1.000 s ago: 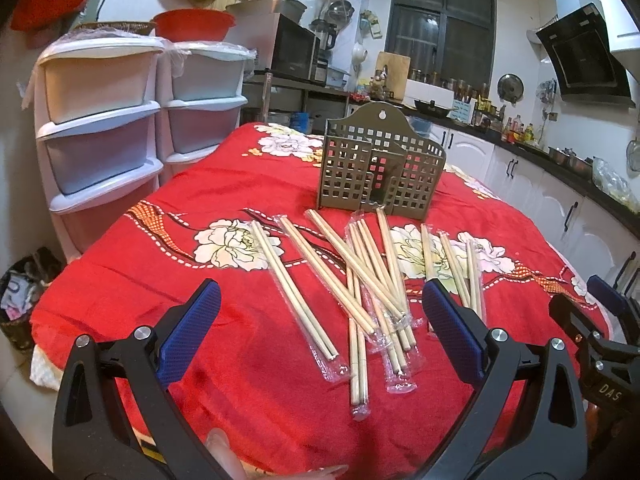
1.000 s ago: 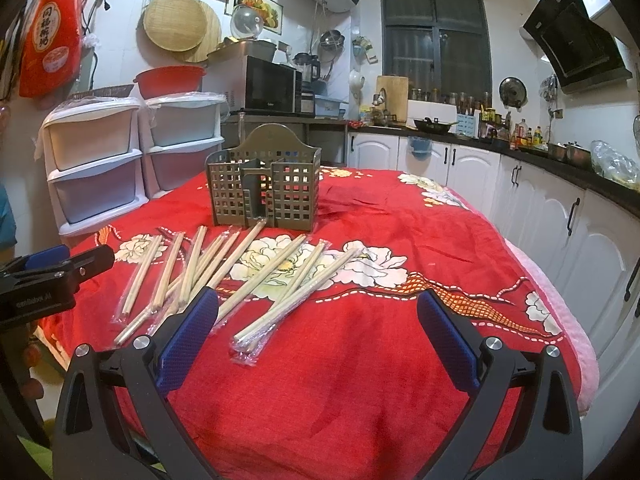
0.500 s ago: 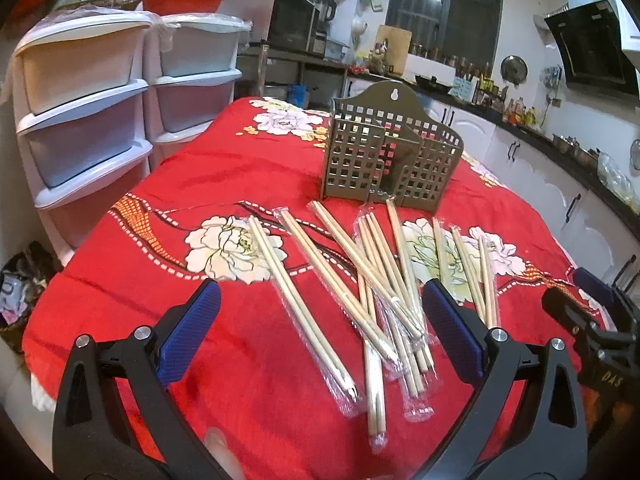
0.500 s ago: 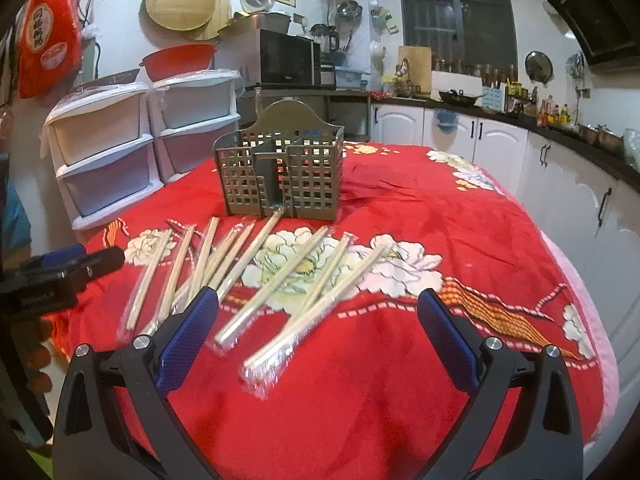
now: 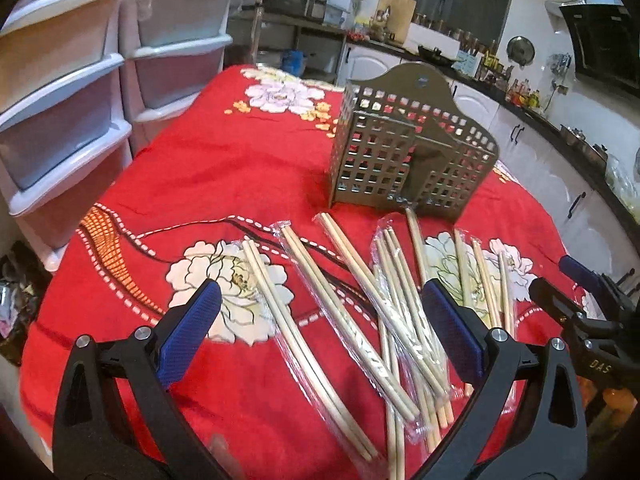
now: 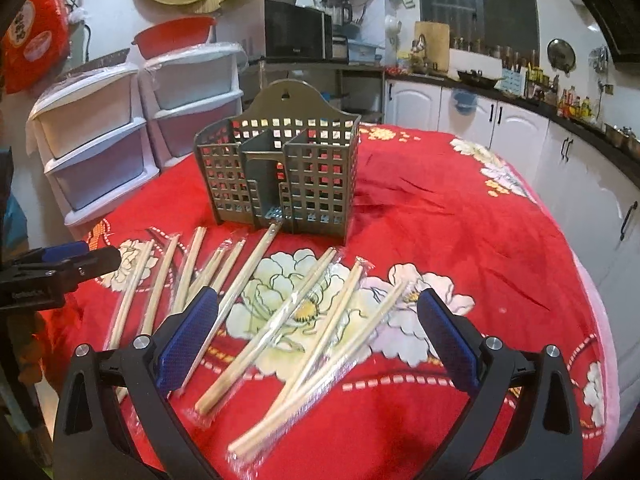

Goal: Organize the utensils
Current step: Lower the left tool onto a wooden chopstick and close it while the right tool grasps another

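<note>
Hovering above the red flowered tablecloth point(image 5: 248, 168), the left gripper point(image 5: 320, 320) is keeping its blue-padded fingers point(image 5: 188, 332) spread wide, gripping nothing. The right gripper point(image 6: 316, 332) is doing the same, fingers point(image 6: 448, 336) wide apart and empty. A grey slotted holder point(image 6: 280, 176) is standing upright on the cloth. Wrapped chopstick pairs point(image 6: 276, 324) are lying scattered flat on the cloth in front of the holder, some crossing each other; one pair's tip point(image 6: 274, 228) is reaching the holder's base. White plastic drawers point(image 6: 100, 136) are standing behind the holder, off the table.
</note>
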Motion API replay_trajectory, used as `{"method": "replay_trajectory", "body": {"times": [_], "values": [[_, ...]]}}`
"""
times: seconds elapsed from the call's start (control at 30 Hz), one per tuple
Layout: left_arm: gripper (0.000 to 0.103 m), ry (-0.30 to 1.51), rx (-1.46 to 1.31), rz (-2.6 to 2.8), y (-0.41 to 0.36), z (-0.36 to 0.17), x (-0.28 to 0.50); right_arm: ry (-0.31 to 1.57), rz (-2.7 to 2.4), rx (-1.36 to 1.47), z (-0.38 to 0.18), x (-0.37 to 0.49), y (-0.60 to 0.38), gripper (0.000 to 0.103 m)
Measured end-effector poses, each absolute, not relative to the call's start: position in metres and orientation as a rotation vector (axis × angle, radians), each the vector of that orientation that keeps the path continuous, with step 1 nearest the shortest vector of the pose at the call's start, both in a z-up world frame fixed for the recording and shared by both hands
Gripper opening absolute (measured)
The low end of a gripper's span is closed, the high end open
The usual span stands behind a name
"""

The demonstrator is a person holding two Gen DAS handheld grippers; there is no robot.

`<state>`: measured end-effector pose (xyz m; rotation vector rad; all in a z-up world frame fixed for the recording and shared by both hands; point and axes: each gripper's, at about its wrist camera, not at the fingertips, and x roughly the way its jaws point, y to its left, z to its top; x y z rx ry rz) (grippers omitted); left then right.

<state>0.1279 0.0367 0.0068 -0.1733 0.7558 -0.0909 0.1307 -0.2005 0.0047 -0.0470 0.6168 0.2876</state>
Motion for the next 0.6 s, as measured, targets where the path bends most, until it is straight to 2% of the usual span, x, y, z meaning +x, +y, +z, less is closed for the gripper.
{"method": "replay_trajectory", "body": {"times": [0.07,0.17,0.23,0.43,0.47,0.6], "values": [[0.089,0.792,-0.180,-0.090,0.039,0.003,0.139,0.646,0.296,-0.037,0.002,0.143,-0.199,0.096],[0.082,0.837,-0.195,-0.108,0.043,-0.002,0.152,0.681,0.308,-0.029,-0.001,0.159,-0.194,0.083],[0.075,0.858,-0.196,-0.115,0.045,-0.005,0.158,0.708,0.320,-0.025,-0.004,0.168,-0.190,0.080],[0.051,0.935,-0.252,-0.160,0.051,-0.016,0.178,0.799,0.354,-0.005,-0.016,0.192,-0.181,0.055],[0.051,0.942,-0.259,-0.165,0.051,-0.018,0.180,0.816,0.361,-0.001,-0.019,0.196,-0.180,0.050],[0.038,0.992,-0.297,-0.176,0.054,-0.024,0.195,0.875,0.369,0.026,-0.026,0.210,-0.179,0.039]]}}
